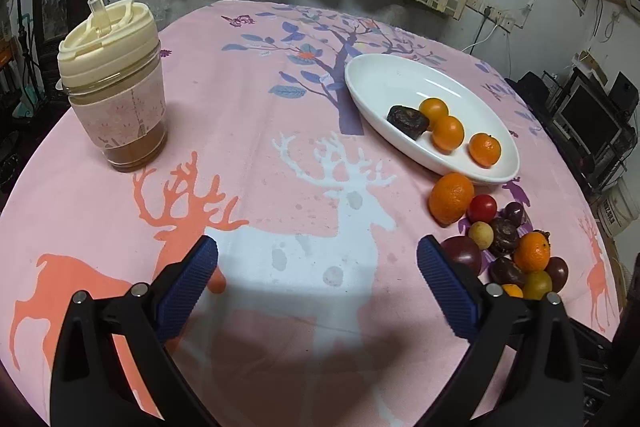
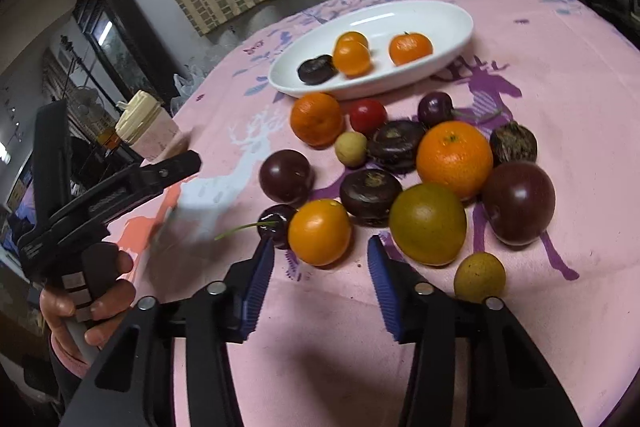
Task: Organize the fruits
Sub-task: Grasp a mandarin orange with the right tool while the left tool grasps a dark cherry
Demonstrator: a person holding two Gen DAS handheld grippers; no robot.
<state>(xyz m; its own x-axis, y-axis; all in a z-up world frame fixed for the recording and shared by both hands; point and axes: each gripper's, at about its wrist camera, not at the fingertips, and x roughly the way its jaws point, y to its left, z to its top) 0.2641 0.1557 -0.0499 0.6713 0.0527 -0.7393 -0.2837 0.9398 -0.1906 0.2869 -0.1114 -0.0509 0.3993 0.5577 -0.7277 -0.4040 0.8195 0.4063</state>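
Far left, near tbl edge: lidded cup (image 1: 114,89) w/ straw, upright, brownish liquid low inside. Wide bare stretch of pink deer-print cloth (image 1: 256,131) btwn cup and dish, nothing on it. Left gripper (image 1: 317,259) low over that stretch, fingers wide apart, holding nothing; seen from right wrist view at (image 2: 176,163), hand (image 2: 86,311) on its grip.

Centre-right: white oval dish (image 1: 384,75), far half bare; near half holds one dark fruit (image 1: 406,121) touching two small oranges (image 1: 447,133), third orange (image 1: 485,149) apart nr the rim. Larger orange (image 1: 451,197) on cloth, just beside dish rim.

Right: loose fruit pile (image 2: 400,167) on cloth nr tbl's right edge — oranges, dark plums, red tomato, cherries, small yellow ones, packed touching. Right gripper (image 2: 320,267) fingers apart, empty, just short of small orange (image 2: 320,231) at pile's near side; cherry (image 2: 279,225) by left finger. Open cloth beneath gripper.
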